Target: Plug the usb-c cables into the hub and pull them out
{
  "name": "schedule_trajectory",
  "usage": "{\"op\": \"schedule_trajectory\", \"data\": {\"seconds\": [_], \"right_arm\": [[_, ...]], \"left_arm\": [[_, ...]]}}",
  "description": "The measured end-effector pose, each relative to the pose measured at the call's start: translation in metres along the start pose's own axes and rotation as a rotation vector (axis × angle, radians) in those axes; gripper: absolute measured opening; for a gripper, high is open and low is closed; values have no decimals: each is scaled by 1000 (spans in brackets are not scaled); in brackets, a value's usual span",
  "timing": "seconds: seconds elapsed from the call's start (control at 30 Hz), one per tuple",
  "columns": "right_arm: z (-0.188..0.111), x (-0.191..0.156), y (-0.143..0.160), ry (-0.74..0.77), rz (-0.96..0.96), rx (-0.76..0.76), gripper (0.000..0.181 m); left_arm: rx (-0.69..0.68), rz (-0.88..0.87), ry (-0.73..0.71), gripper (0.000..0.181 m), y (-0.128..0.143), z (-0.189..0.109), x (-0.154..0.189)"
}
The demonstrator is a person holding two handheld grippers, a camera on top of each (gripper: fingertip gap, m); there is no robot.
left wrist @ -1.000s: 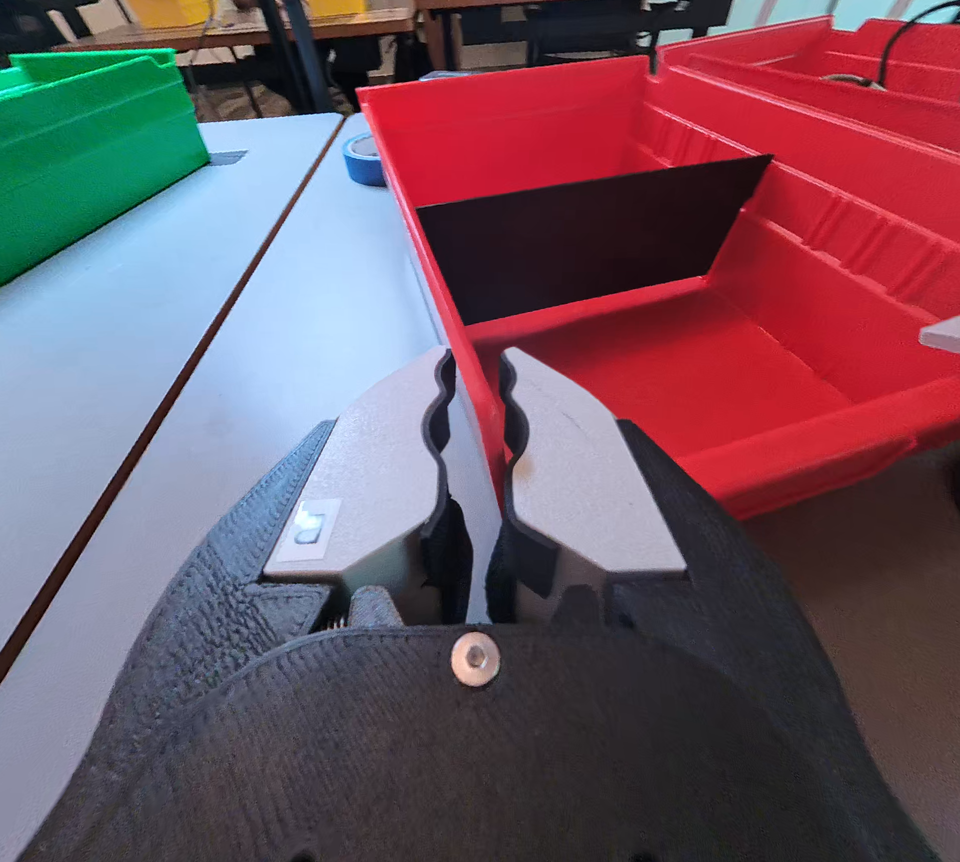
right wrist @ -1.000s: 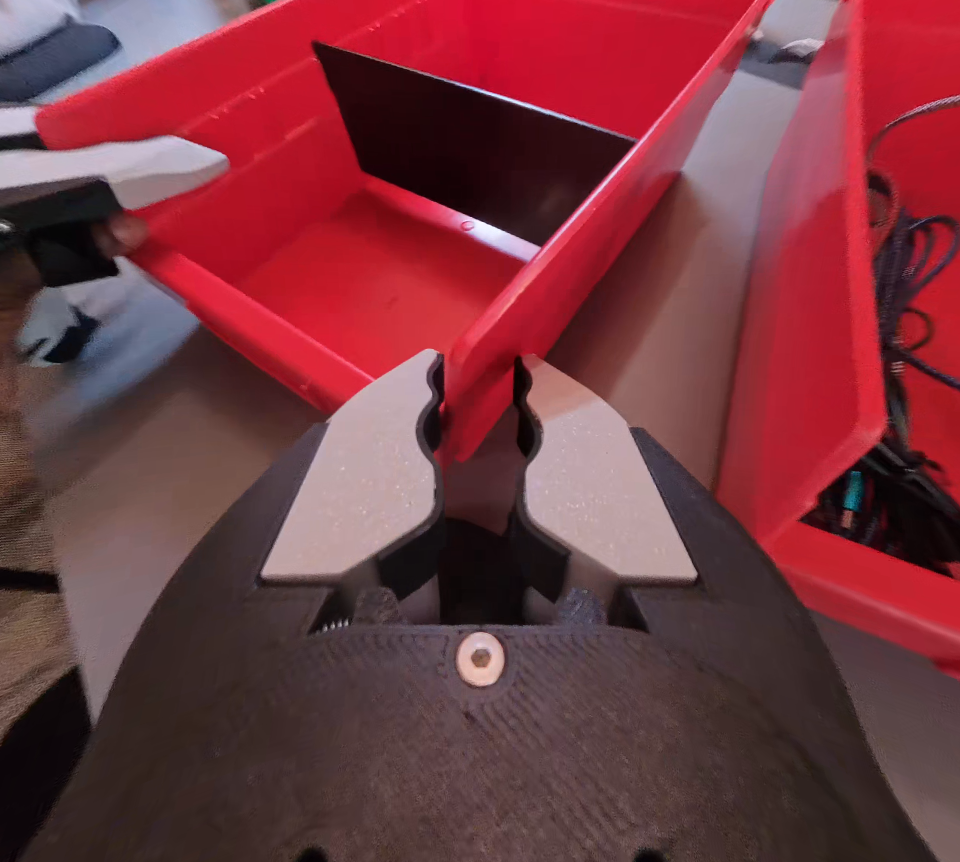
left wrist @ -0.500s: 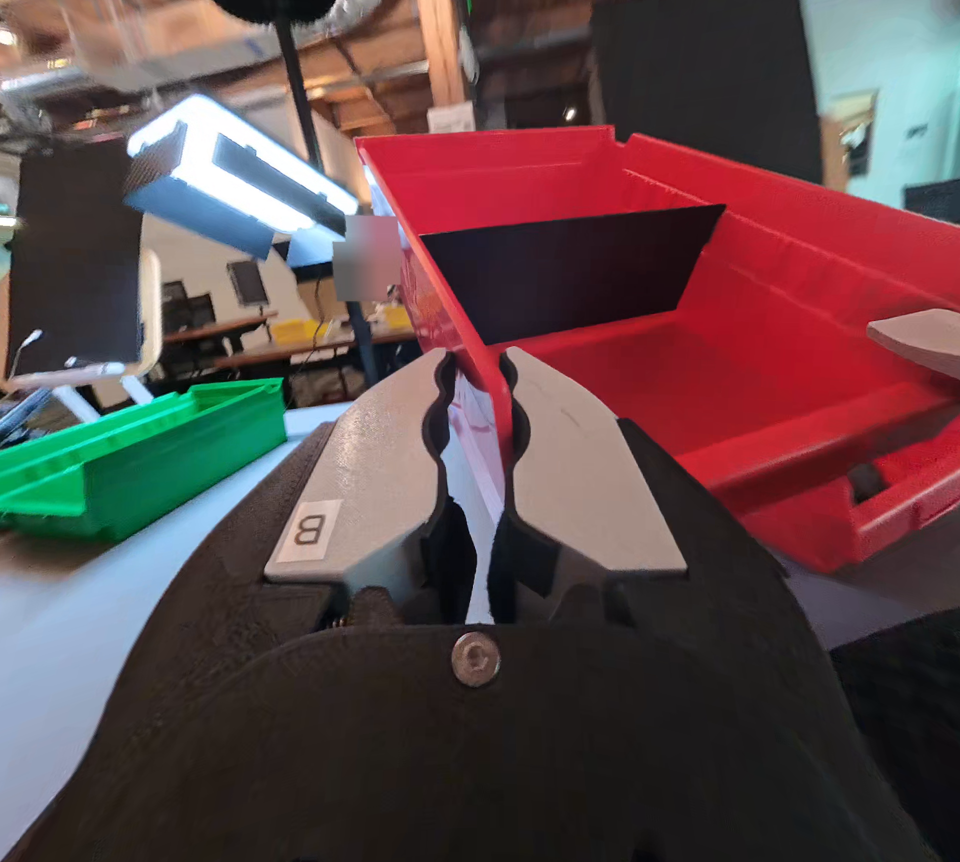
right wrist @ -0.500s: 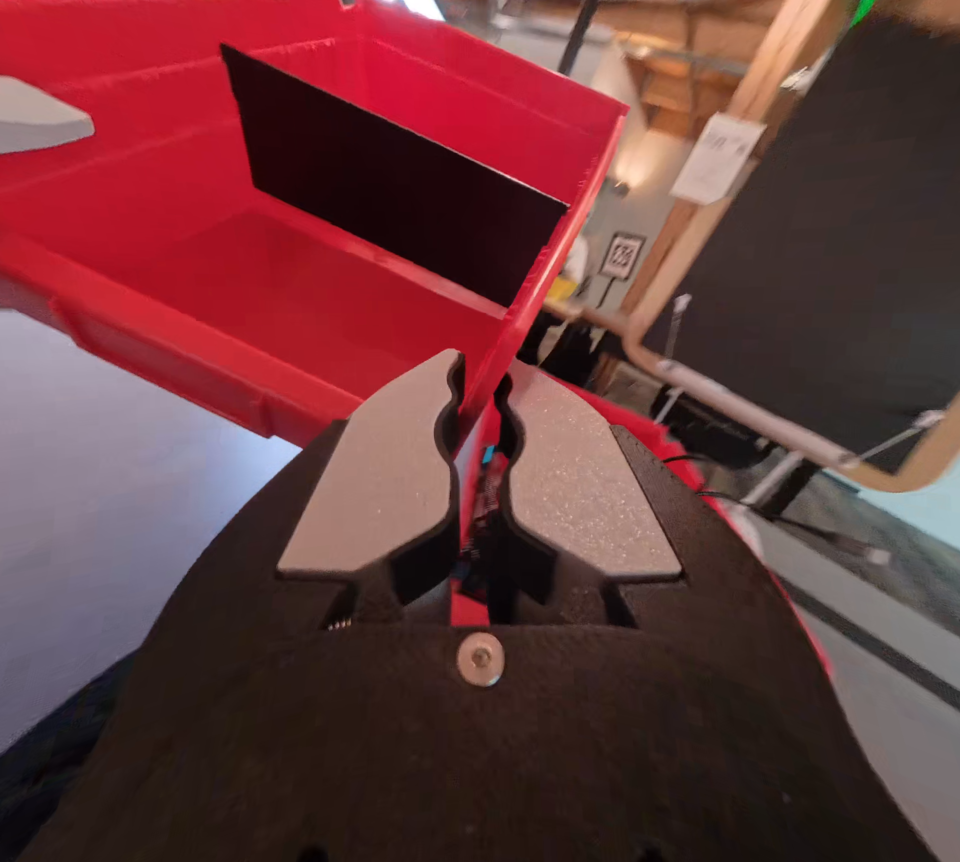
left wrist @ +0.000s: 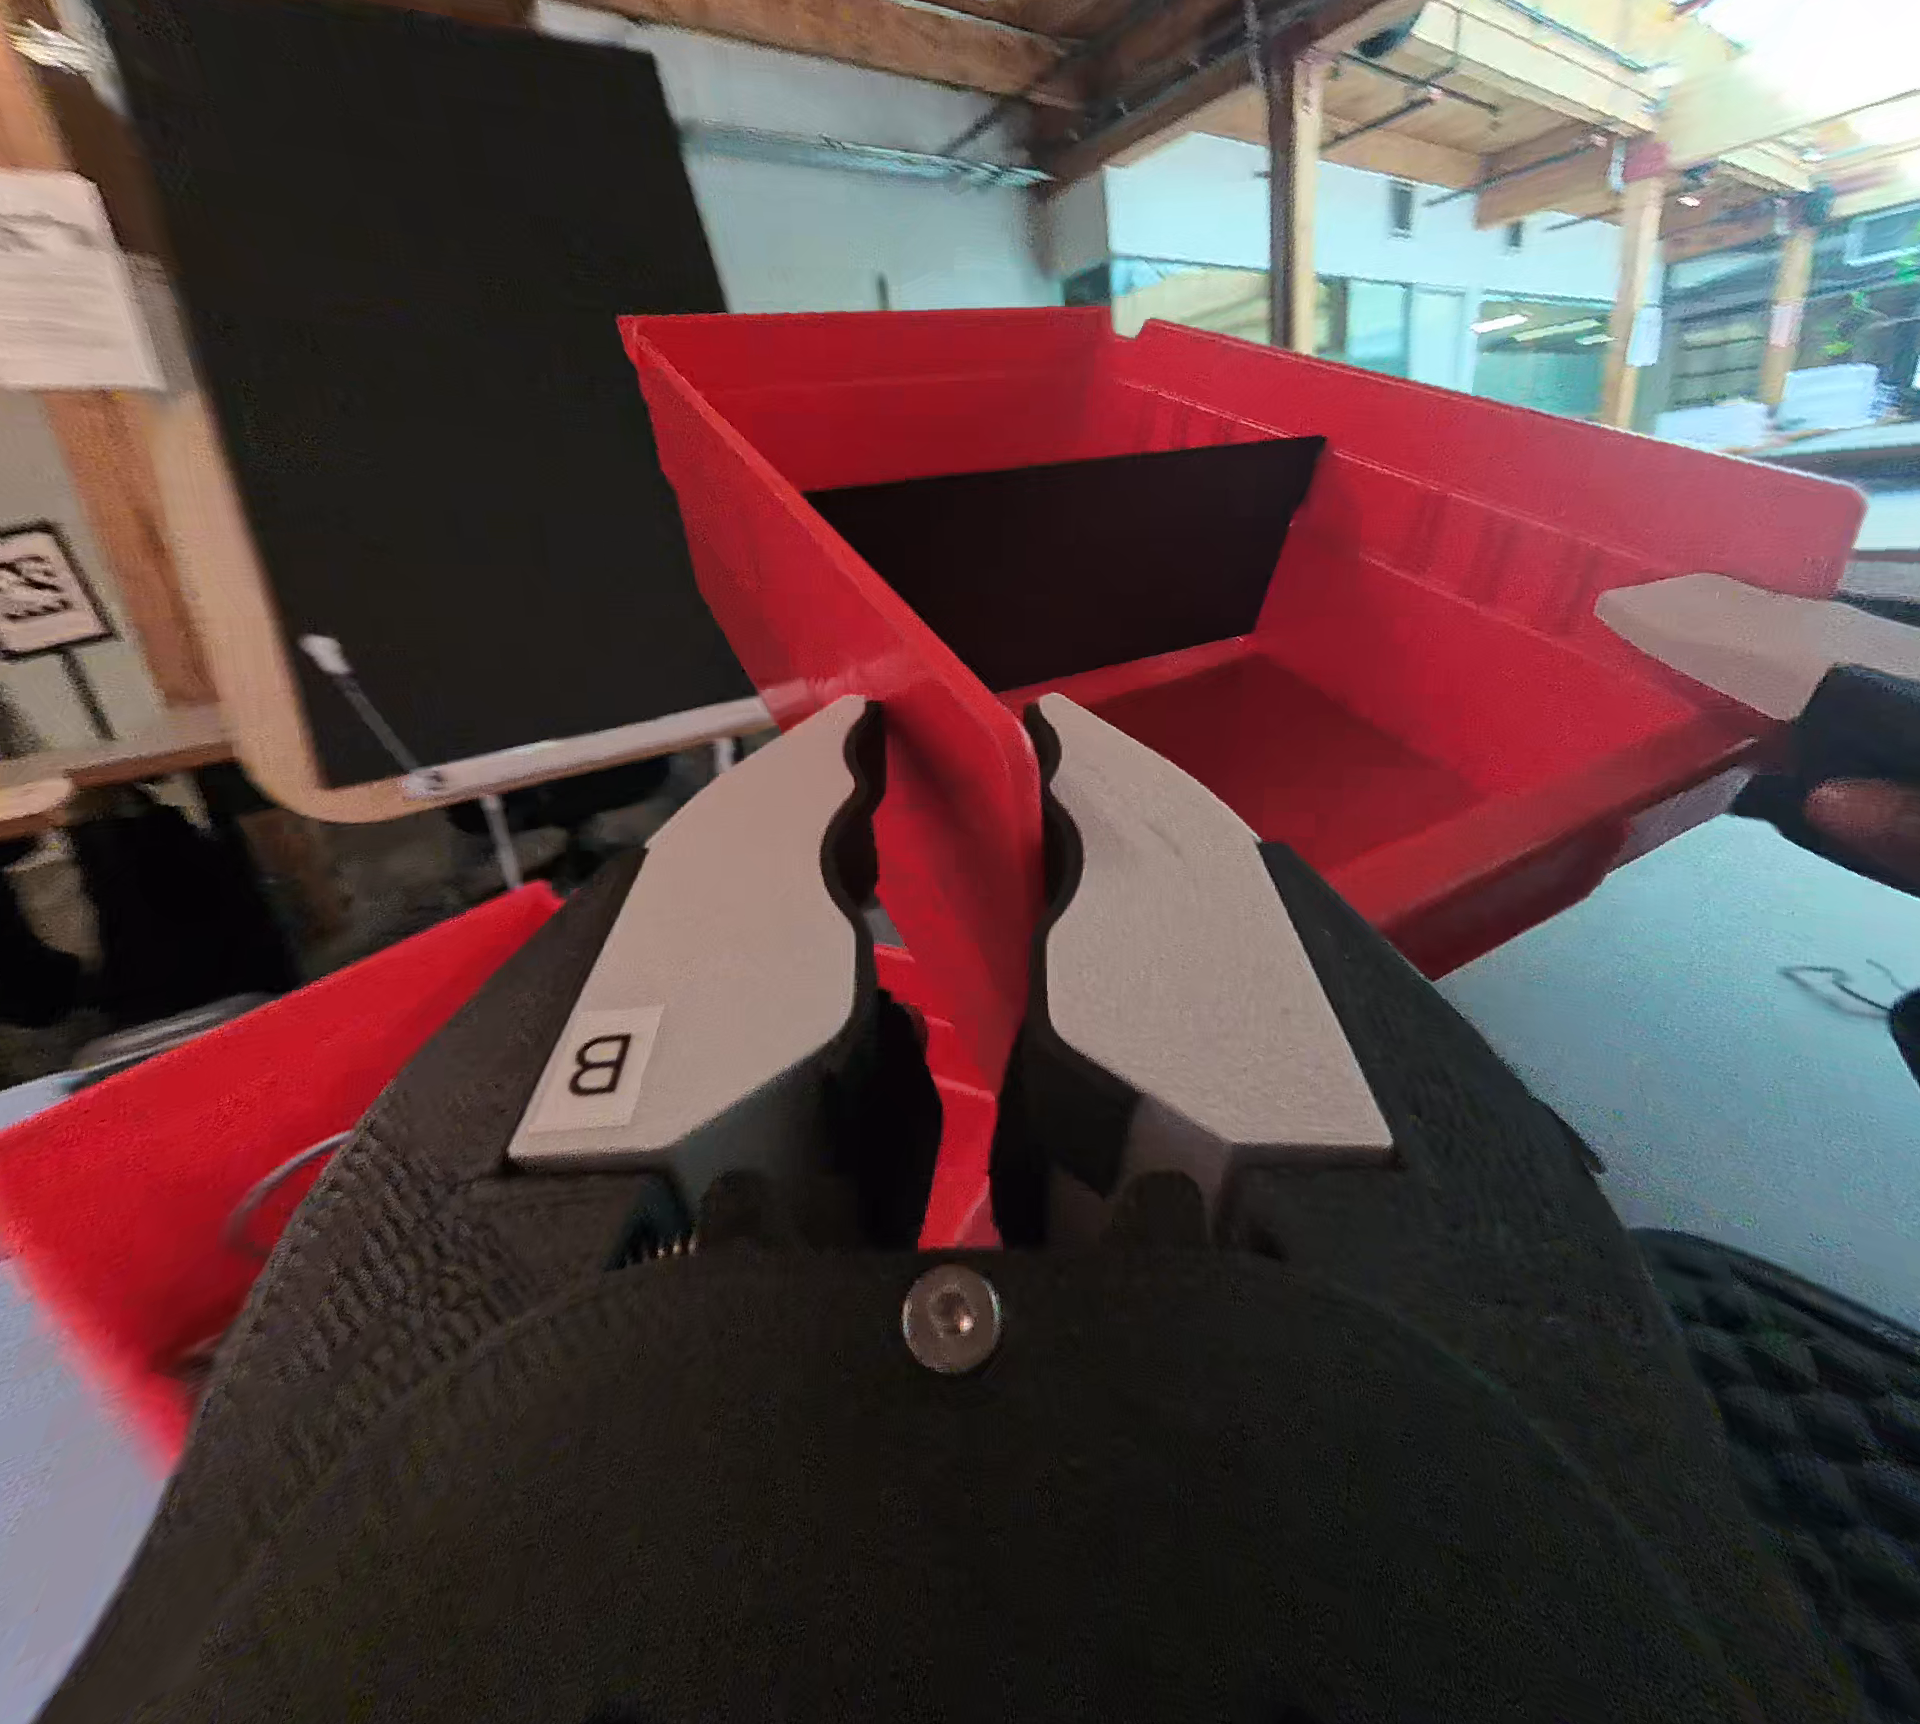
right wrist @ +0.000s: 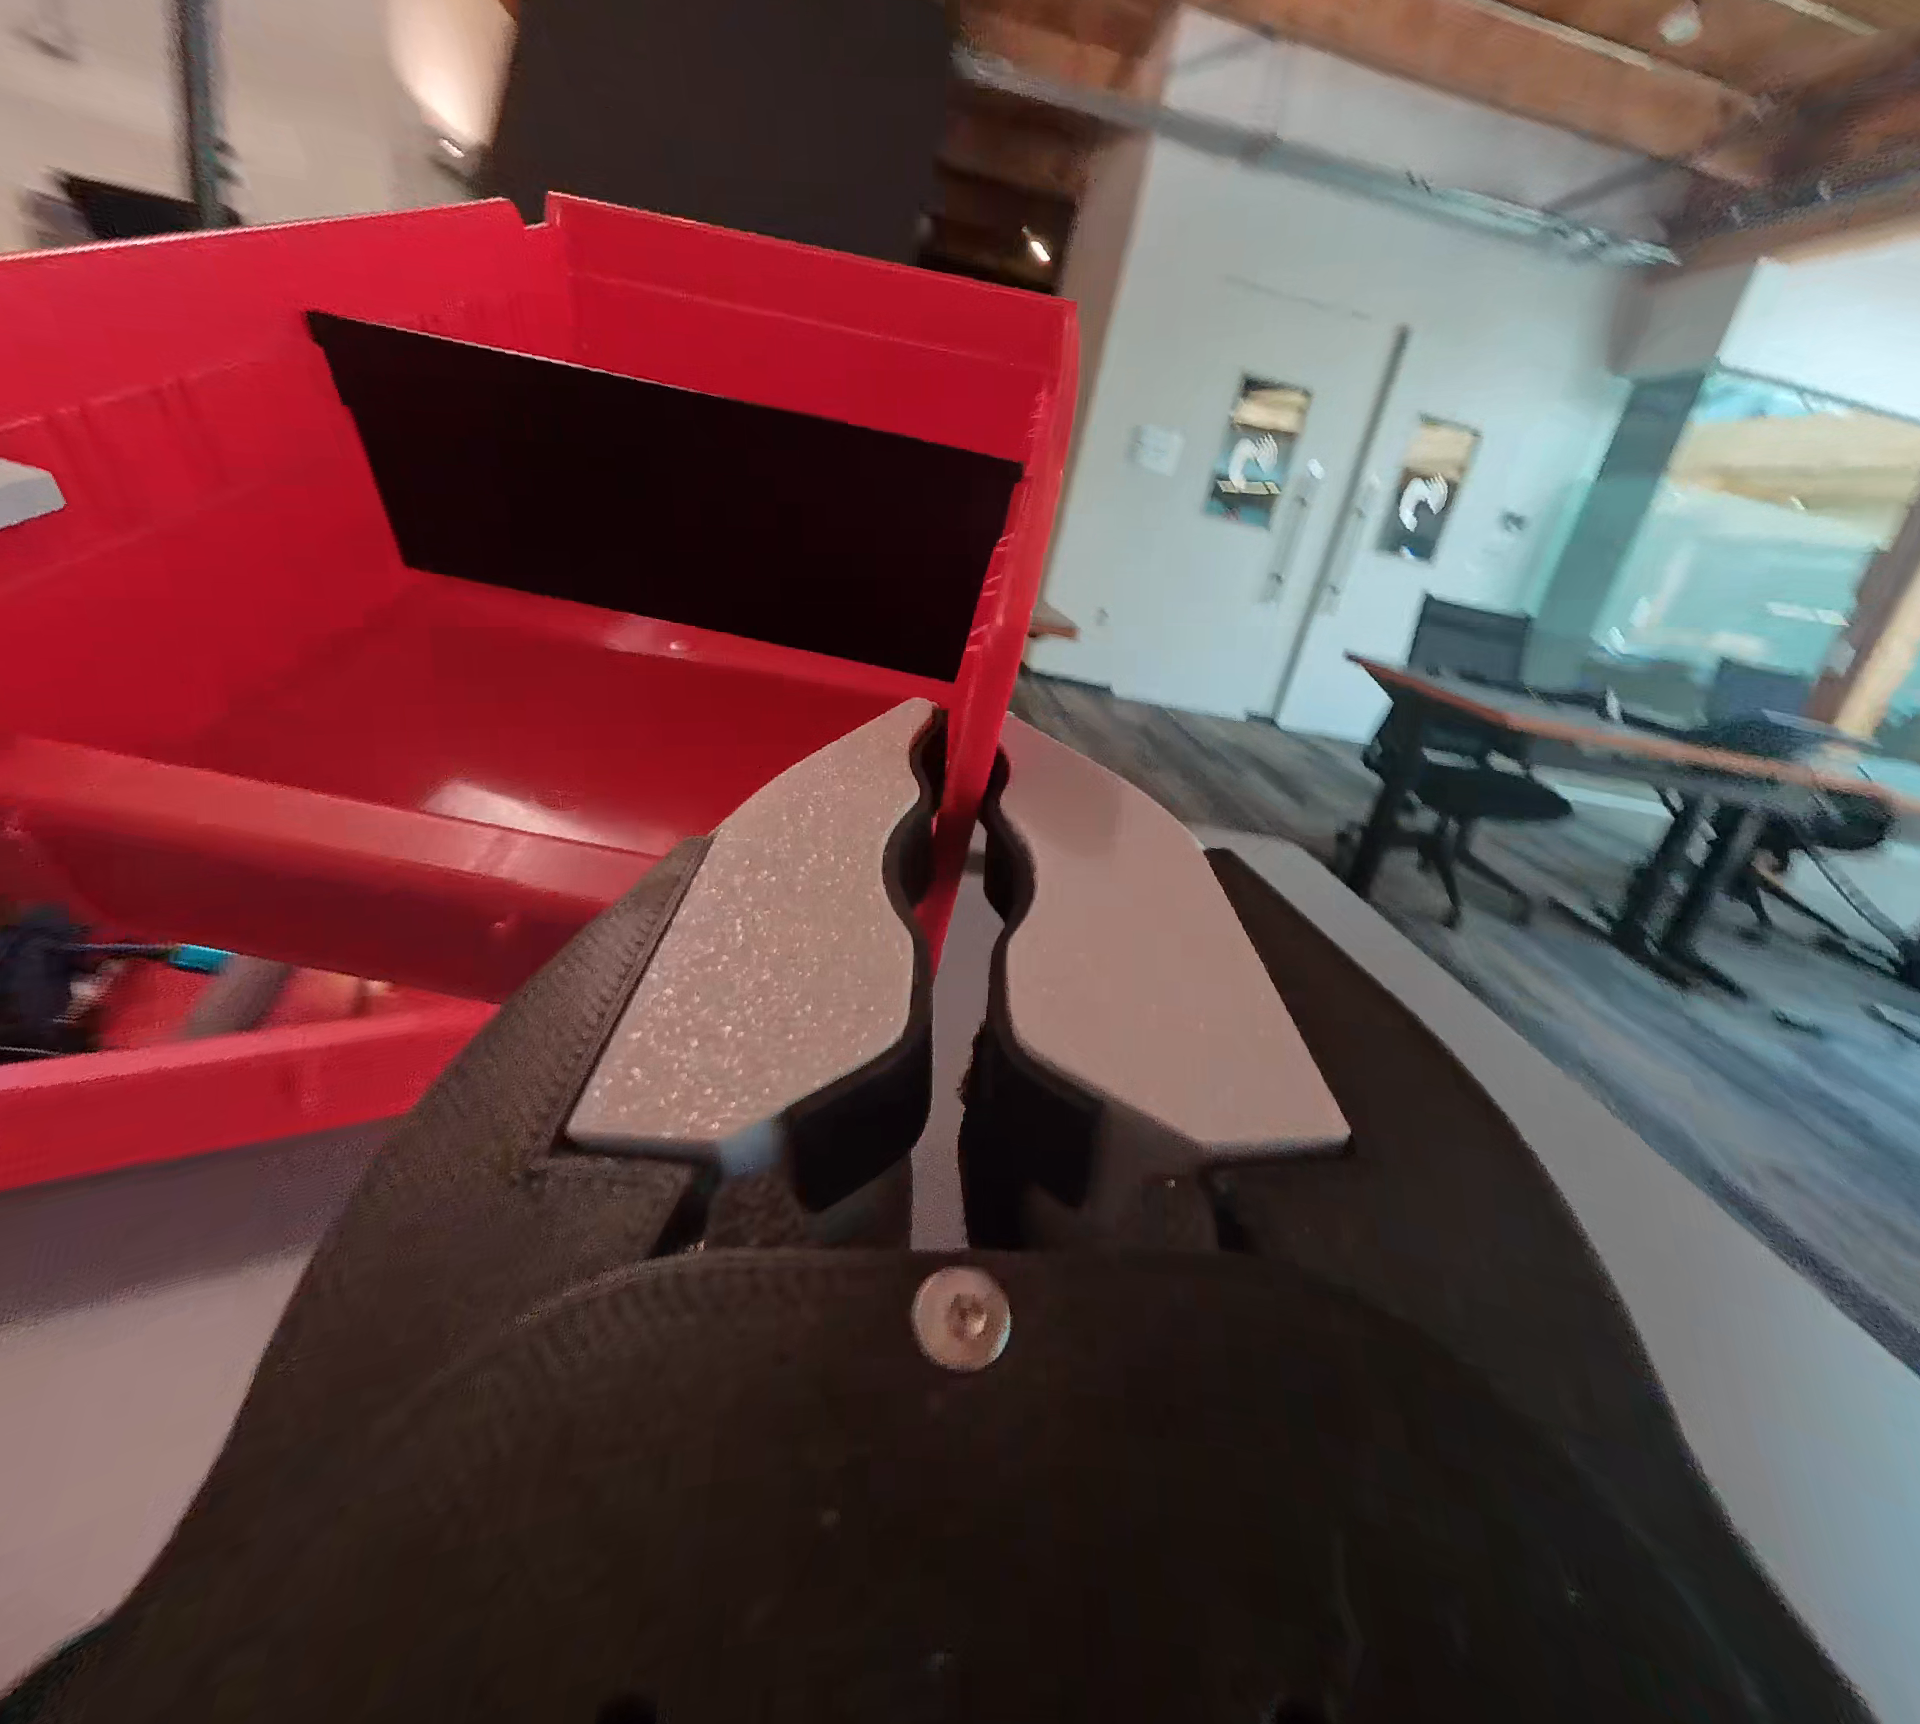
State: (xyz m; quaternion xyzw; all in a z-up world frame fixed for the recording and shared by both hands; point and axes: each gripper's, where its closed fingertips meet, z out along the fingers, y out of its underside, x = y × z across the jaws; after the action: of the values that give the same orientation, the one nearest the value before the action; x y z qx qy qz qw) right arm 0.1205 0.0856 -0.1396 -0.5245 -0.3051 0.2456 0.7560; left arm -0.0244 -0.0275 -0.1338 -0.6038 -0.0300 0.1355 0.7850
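An empty red bin point(left wrist: 1455, 531) with a black divider point(left wrist: 1060, 573) hangs in the air between both grippers. My left gripper point(left wrist: 956, 718) is shut on its left side wall. My right gripper point(right wrist: 966, 739) is shut on the right side wall of the same bin point(right wrist: 416, 739). The right gripper's finger shows at the far wall in the left wrist view point(left wrist: 1714, 635). A second red bin point(right wrist: 208, 1082) lies below and holds dark cables point(right wrist: 42, 978). No hub is in view.
The second red bin also shows at the lower left of the left wrist view point(left wrist: 260, 1103). The grey table point(left wrist: 1662, 999) lies under the lifted bin. A black panel point(left wrist: 416, 375) stands behind. Desks and chairs point(right wrist: 1662, 739) stand off to the right.
Both grippers have lifted the empty red bin off the table and swung it round, above the bin with cables. Both views now face the room and ceiling. The grips are unchanged.
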Motion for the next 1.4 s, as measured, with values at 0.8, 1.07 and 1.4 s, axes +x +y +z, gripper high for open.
{"op": "schedule_trajectory", "data": {"seconds": [0.8, 1.07, 1.4], "right_arm": [[-4, 99, 180, 11, 17, -693, 9], [-10, 112, 145, -39, 50, -578, 42], [-18, -71, 139, -667, 6, -604, 56]], "left_arm": [[-564, 58, 415, 41, 158, 65, 108], [-708, 307, 319, 65, 148, -5, 36], [-1064, 457, 274, 51, 208, -26, -13]]}}
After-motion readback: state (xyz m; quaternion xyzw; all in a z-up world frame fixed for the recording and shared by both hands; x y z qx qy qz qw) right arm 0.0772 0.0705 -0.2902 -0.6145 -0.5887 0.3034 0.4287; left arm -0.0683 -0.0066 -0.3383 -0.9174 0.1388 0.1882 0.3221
